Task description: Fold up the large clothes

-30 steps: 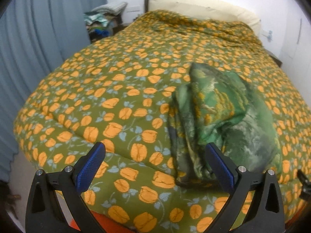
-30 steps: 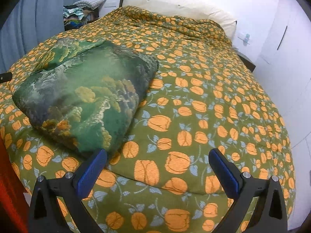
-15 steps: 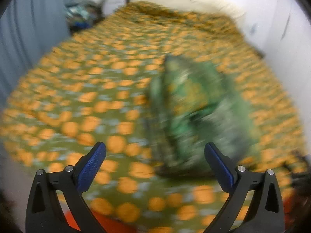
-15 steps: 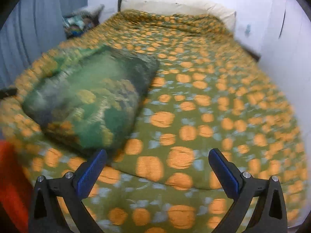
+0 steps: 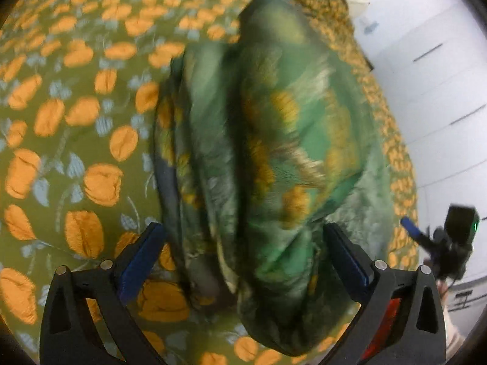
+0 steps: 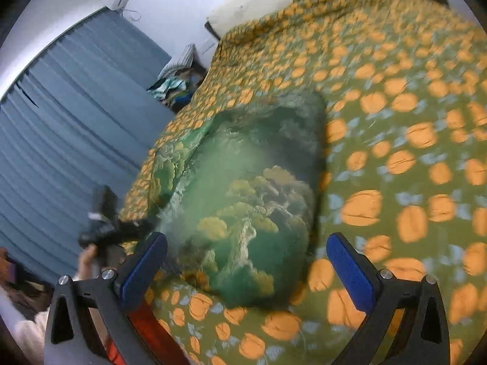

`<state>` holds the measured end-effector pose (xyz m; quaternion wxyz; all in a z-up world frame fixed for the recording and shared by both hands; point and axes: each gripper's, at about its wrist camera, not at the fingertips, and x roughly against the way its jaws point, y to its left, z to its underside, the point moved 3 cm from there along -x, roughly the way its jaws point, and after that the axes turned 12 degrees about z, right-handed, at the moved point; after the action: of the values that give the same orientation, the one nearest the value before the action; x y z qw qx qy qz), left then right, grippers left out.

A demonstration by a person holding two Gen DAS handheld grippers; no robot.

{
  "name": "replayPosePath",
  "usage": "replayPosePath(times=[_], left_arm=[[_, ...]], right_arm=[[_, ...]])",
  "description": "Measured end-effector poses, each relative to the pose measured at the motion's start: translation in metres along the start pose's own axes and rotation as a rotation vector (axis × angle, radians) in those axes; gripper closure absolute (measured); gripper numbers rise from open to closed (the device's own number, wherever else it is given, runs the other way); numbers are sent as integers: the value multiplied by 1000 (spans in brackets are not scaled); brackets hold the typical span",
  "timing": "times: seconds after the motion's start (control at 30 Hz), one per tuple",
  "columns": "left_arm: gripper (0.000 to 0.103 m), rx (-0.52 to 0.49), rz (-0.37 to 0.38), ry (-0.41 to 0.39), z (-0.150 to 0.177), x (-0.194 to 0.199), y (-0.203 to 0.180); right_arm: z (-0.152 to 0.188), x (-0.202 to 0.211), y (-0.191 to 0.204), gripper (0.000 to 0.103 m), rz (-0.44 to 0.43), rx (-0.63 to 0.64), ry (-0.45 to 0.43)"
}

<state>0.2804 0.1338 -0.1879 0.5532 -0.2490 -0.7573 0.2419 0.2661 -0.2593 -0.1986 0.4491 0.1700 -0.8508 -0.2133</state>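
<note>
Folded green garment [image 5: 274,140] lies on bedspread [image 5: 76,106] near foot edge of bed, long axis toward headboard. Left gripper [image 5: 243,252] wide, empty, directly over near end (nearer one). Right gripper [image 6: 246,261] wide, empty, garment ahead-left.

A bed [image 6: 395,97] fills the room, covered by an olive quilt [image 5: 61,121] printed with orange flowers. Pleated blue curtains [image 6: 76,127] hang along one side. White walls [image 6: 170,0] rise behind the bed's head, with white cabinet doors [image 5: 438,91] opposite the curtains.
</note>
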Motion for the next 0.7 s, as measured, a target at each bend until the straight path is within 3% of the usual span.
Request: replayPosePath(times=[0.17,0.27,0.3,0.4,0.47,0.57,0.7], left_arm=[[0,62,64,53,3,-34,27],[0,113,138,68,-1,-47,36],[0,119,159,75,0,-50,36],[0,110,127,69,3,-55,21],[19,40,65,38,6,-47,-1],[31,-23,70,-14,9,-27,-30],[31,-100,64,-75,-1,-6,-60]], right_arm=[[-9,-94,-17,0,-33,-14,177],[-5,-140,-17,1,-146,-86,265],[-5,-145,-11,4,-124,-63,267],[-7,-142,35,11,60,213,194],[-1,-127,67,18,145,389,113],[4,-101,90,21,178,505,-2],[-7,-72,101,22,168,520,-114]])
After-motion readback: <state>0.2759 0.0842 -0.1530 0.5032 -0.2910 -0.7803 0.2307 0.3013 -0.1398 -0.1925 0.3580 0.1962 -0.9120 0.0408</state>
